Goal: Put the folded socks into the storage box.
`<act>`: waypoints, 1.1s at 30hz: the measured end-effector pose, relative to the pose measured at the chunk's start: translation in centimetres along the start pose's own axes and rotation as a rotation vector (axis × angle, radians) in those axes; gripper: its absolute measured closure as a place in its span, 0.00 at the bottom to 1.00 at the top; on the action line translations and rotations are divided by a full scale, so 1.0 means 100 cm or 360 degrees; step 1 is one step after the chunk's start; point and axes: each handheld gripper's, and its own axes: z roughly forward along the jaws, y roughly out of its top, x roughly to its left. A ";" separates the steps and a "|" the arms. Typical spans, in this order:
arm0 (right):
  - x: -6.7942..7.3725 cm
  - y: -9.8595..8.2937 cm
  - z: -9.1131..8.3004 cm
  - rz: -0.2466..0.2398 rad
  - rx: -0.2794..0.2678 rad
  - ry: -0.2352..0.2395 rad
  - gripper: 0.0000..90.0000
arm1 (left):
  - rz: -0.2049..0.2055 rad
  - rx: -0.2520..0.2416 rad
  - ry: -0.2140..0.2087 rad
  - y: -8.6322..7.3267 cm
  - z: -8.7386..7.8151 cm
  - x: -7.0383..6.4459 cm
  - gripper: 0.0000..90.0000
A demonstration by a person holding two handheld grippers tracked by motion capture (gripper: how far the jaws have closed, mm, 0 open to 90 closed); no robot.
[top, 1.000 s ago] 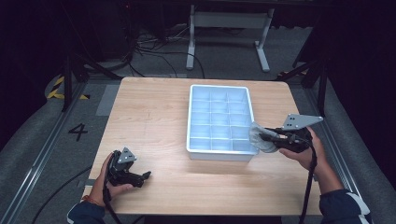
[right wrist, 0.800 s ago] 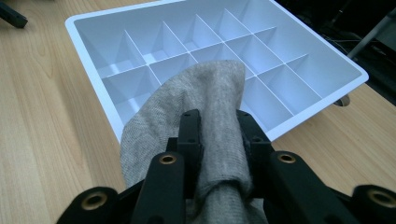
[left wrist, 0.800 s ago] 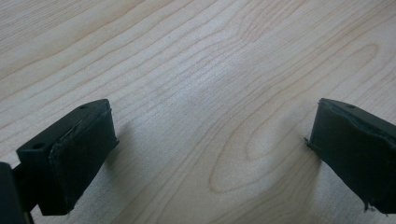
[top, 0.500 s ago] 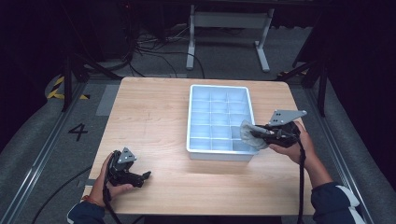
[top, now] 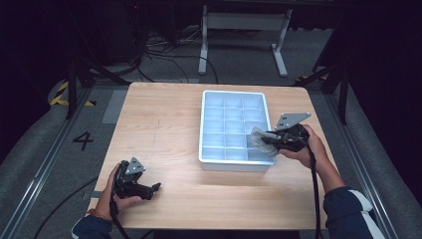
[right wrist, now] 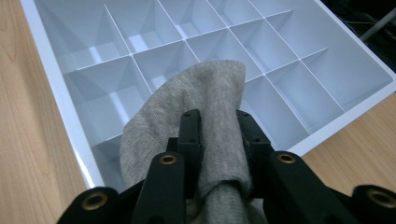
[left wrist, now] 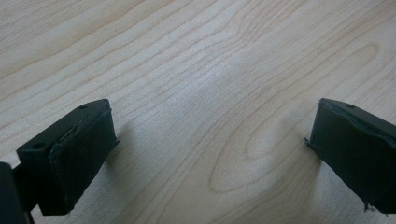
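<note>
Matt knitted grey cloth (right wrist: 210,102), glossy white plastic tray (right wrist: 60,100), smooth wooden table (left wrist: 196,70)

A black "4" (top: 83,141) on the grey floor left of the table (top: 164,129)

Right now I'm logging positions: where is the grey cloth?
The grey cloth is pinched in the right gripper, held over the near right corner of the white divided tray in the high view.

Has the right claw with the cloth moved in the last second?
Yes. The right claw carried the cloth leftward, from beside the tray to over its near right compartments.
</note>
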 end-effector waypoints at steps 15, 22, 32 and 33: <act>-0.011 0.008 0.027 -0.0051 0.0118 0.0028 0.83 | -0.0001 0.0000 0.0000 0.000 0.000 0.000 0.01; -0.011 0.008 0.043 -0.0088 0.0251 0.0072 0.83 | -0.0001 -0.0001 0.0000 0.000 0.000 0.000 0.01; -0.010 0.017 0.058 -0.0159 0.0444 0.0055 0.83 | 0.0000 0.0000 0.0001 0.000 0.000 0.000 0.01; -0.010 0.017 0.060 -0.0156 0.0457 0.0059 0.83 | 0.0000 -0.0001 0.0001 0.000 0.000 0.000 0.01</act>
